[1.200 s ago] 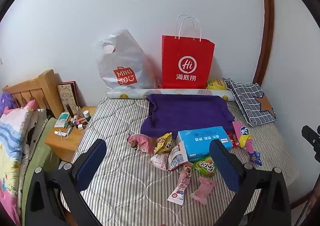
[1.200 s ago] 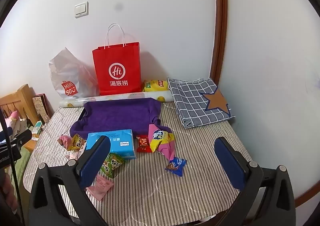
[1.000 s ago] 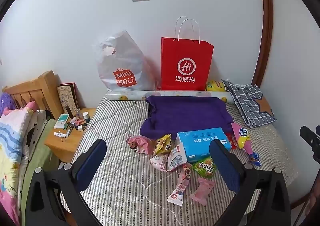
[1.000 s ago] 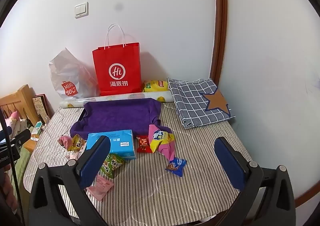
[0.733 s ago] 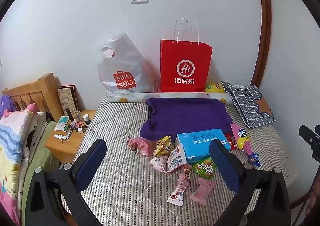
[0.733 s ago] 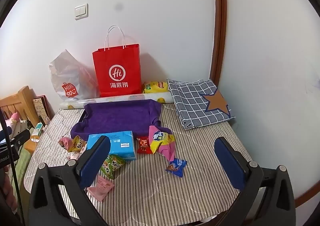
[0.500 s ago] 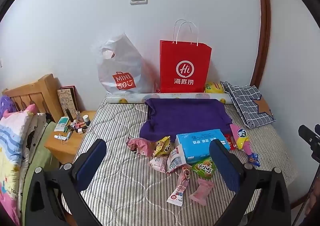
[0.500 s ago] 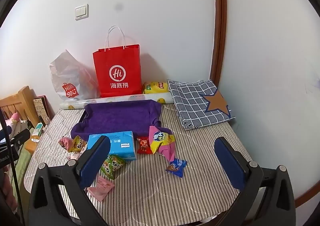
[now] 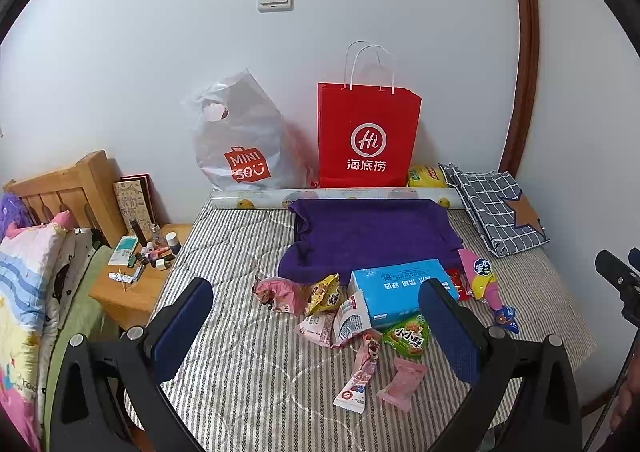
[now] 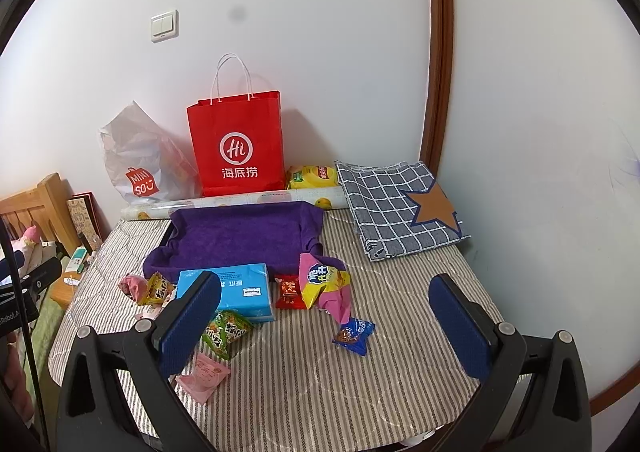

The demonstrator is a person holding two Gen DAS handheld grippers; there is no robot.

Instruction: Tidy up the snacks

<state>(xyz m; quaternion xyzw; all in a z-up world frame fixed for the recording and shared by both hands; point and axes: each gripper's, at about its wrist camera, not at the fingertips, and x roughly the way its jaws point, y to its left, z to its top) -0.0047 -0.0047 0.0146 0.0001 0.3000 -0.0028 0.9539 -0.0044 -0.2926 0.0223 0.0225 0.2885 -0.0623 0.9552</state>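
left gripper (image 9: 316, 320) – jaws wide, empty | right gripper (image 10: 326, 318) – jaws wide, empty | snacks (image 9: 406, 340) scattered around blue box (image 9: 400, 286), beyond both fingertips, untouched

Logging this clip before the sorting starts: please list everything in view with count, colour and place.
Paper bag: 1, red, against wall.
Plastic bag: 1, white, left of paper bag.
Towel: 1, purple, mid-bed.
Tissue box: 1, blue, before towel.
Snack packets: about a dozen, mixed colours, around tissue box.
Checked cloth: 1, grey, right corner.
Nightstand: 1, wooden, left, cluttered.
Left gripper: open, empty.
Right gripper: open, empty.
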